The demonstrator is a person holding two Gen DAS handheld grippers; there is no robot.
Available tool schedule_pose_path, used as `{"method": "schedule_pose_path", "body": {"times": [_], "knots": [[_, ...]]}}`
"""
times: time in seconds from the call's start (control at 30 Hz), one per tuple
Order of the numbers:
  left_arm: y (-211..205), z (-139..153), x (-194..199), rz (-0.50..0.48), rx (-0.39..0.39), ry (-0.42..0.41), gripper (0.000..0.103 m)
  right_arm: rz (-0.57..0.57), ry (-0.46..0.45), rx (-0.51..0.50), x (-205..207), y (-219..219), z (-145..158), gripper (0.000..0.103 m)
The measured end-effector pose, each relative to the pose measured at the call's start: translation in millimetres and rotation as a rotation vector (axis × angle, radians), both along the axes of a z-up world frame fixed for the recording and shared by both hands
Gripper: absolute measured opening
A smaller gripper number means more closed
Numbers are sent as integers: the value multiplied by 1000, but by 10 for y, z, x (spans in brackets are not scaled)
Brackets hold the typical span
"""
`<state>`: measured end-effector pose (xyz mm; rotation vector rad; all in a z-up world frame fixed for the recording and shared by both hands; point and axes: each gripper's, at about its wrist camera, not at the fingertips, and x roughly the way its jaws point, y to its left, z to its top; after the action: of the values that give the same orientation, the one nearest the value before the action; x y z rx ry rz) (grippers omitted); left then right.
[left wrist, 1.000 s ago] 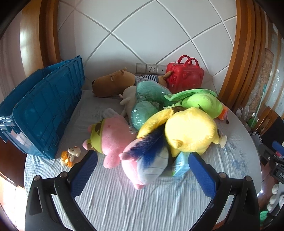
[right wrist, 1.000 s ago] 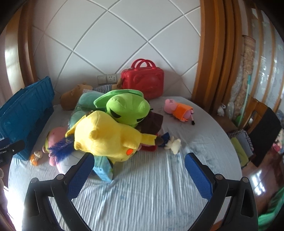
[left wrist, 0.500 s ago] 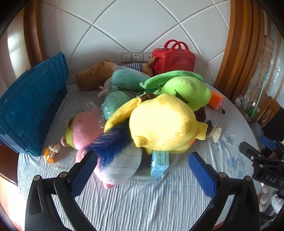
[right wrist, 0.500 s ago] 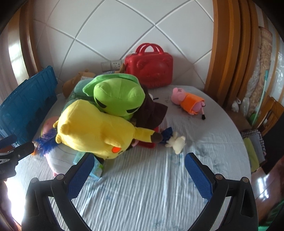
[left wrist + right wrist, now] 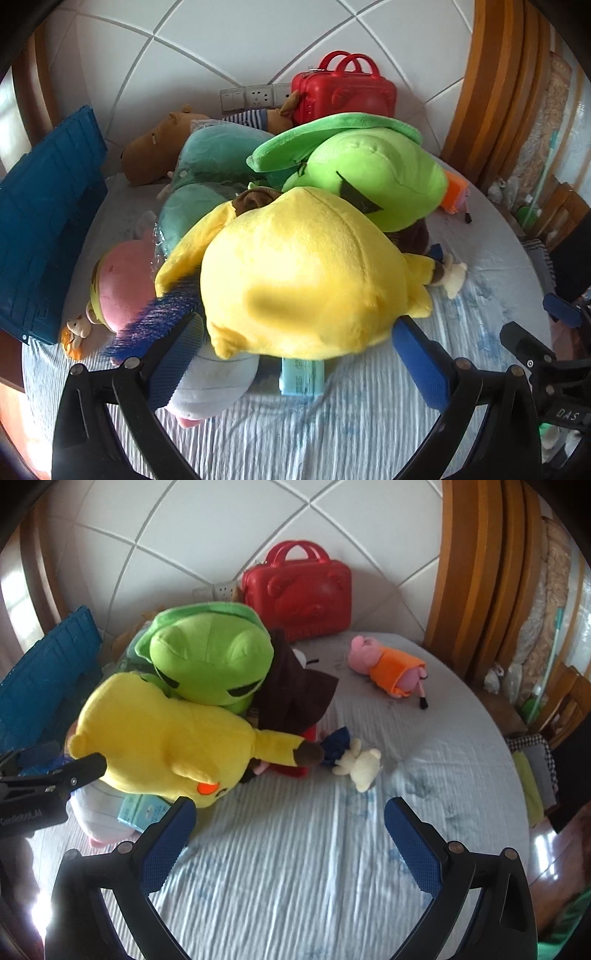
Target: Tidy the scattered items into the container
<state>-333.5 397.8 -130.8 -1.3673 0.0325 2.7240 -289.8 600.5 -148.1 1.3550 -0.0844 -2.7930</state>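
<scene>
A pile of plush toys lies on the round bed. A big yellow plush [image 5: 310, 280] [image 5: 162, 749] tops it, with a green frog plush [image 5: 369, 177] [image 5: 210, 661] behind. My left gripper [image 5: 295, 354] is open, its pads on either side of the yellow plush's near end, not closed on it. My right gripper [image 5: 284, 830] is open and empty over bare sheet, right of the pile. The blue crate [image 5: 44, 236] [image 5: 48, 679] stands at the left edge of the bed.
A red toy suitcase [image 5: 343, 92] [image 5: 299, 590] stands at the headboard. A pink pig plush in orange [image 5: 391, 668] and a small cream bear [image 5: 360, 764] lie apart on the sheet. A brown plush [image 5: 159, 147], teal plushes [image 5: 218, 158] and a pink plush [image 5: 125, 284] lie in the pile.
Both grippers have moved forward toward the pile. The left gripper's open jaws now straddle the yellow plush. The right gripper has swung rightward over the bare sheet.
</scene>
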Motion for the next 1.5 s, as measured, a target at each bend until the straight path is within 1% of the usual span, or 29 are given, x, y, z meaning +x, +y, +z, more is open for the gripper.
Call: {"method": "schedule_pose_path", "body": {"times": [0.13,0.2,0.3,0.4,0.43,0.57,0.7,0.8,0.93,1.07,1.1,1.2,1.27,1.3,1.33,1.37,1.4,1.43,1.47,1.5], "knots": [[0,-46,-98,80,-3,8,103,75,-39,-29,-270,15,-157,103],[-18,-70,-125,124,-27,22,103,123,-50,-49,-381,33,-223,103],[-58,-68,-117,169,-46,38,103,165,-74,-77,-526,50,-336,103],[-118,-25,-114,213,-102,67,103,213,-92,-93,-620,9,-415,103],[-150,-12,-120,222,-108,71,103,232,-93,-103,-640,-9,-433,103],[-292,-3,-216,235,-75,62,103,306,-117,-196,-691,-93,-578,103],[-259,10,-295,190,-72,74,103,328,-147,-248,-782,-192,-797,103],[-241,-7,-362,140,-45,66,103,338,-150,-307,-857,-257,-941,103],[-242,-23,-401,57,-12,73,103,340,-138,-385,-962,-337,-1114,103],[-208,-48,-370,-27,-52,117,103,347,-92,-473,-998,-422,-1251,103],[-211,-63,-378,-45,-42,123,103,353,-79,-487,-995,-447,-1274,103],[-225,-122,-429,-83,4,133,103,395,-36,-504,-974,-567,-1282,103],[-218,-171,-475,-78,16,144,103,397,3,-454,-977,-684,-1273,103],[-205,-160,-467,-83,26,157,100,386,14,-440,-997,-715,-1283,103],[-190,-137,-451,-93,40,171,79,373,32,-438,-1000,-724,-1270,103],[-160,-77,-411,-99,32,194,69,364,54,-423,-979,-734,-1231,103],[-123,0,-361,-104,16,220,63,358,96,-394,-920,-745,-1146,102],[-87,76,-311,-108,-1,246,54,357,137,-375,-855,-746,-1051,101],[-72,136,-286,-106,-13,251,50,353,167,-370,-803,-731,-952,99],[-65,190,-272,-101,-24,248,50,345,182,-374,-773,-701,-855,97]]}}
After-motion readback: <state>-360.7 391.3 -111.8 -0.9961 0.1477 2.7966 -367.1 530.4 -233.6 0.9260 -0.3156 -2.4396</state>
